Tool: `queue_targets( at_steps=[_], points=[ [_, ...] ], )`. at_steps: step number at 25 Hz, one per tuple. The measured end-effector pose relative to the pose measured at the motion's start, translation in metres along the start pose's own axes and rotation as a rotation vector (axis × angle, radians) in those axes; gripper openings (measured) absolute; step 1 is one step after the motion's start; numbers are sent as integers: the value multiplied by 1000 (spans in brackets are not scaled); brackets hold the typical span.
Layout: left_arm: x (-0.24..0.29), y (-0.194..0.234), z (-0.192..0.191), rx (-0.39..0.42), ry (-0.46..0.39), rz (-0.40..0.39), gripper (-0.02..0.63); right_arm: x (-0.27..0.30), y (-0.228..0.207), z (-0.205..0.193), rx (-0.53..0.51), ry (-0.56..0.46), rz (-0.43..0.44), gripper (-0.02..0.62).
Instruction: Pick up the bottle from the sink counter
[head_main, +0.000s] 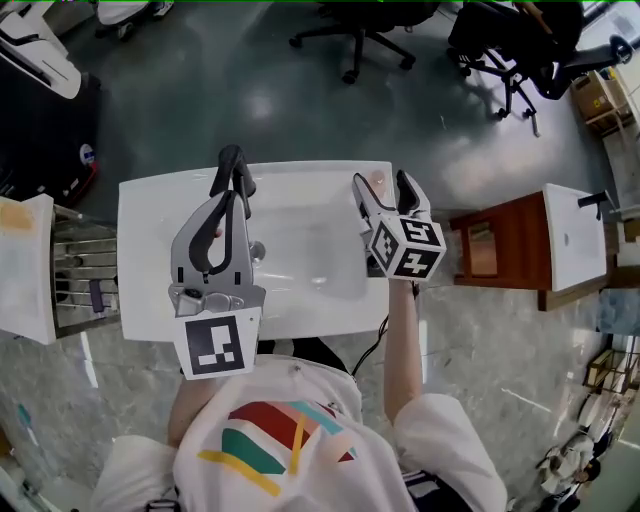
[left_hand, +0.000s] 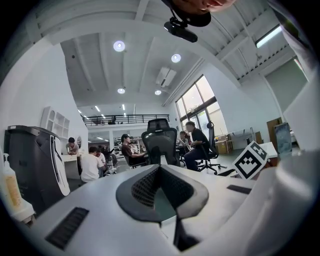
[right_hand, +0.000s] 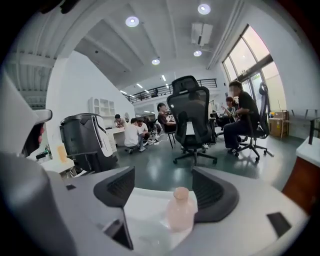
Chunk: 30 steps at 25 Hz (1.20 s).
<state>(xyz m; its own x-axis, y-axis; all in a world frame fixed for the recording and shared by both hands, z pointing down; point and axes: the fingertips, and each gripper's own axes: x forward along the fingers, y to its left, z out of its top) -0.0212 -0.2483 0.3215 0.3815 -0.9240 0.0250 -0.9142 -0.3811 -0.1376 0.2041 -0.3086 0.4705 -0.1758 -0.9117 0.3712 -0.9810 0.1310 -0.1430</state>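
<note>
A small pale pink bottle (right_hand: 180, 209) stands upright on the white sink counter (head_main: 150, 250), near its far right corner. My right gripper (right_hand: 162, 175) is open around it. The bottle sits between the two dark pads, close to the right one, with a clear gap to the left one. From the head view only the bottle's top (head_main: 378, 184) shows between the right gripper's (head_main: 381, 180) fingers. My left gripper (head_main: 232, 160) hovers over the counter's left half, shut with nothing in it. Its pads meet in the left gripper view (left_hand: 160, 170).
The basin (head_main: 310, 255) fills the counter's middle, and a metal fitting (head_main: 258, 250) shows beside the left gripper. A wooden cabinet (head_main: 495, 250) with a second white basin (head_main: 575, 235) stands to the right. A wire rack (head_main: 75, 275) is to the left, and office chairs (head_main: 360, 35) beyond.
</note>
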Motion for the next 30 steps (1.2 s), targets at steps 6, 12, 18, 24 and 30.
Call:
queue_targets(
  at_steps=[6,12,18,24,30],
  points=[
    [7,-5,-13,21,49,-9,18,30,-32,-42,-19,124,-51,362],
    [12,-6,-20,22,69,4,18,46,-44,-70,-4,190,-57,364],
    [16,-2,-25,23,80,25,18,53,-50,-85,15,213,-63,364],
    [17,-2,-31,27,96,31,18,61,-51,-98,17,239,-52,364],
    [17,3,-37,26,110,46,18,70,-48,-106,21,254,-45,364]
  ],
)
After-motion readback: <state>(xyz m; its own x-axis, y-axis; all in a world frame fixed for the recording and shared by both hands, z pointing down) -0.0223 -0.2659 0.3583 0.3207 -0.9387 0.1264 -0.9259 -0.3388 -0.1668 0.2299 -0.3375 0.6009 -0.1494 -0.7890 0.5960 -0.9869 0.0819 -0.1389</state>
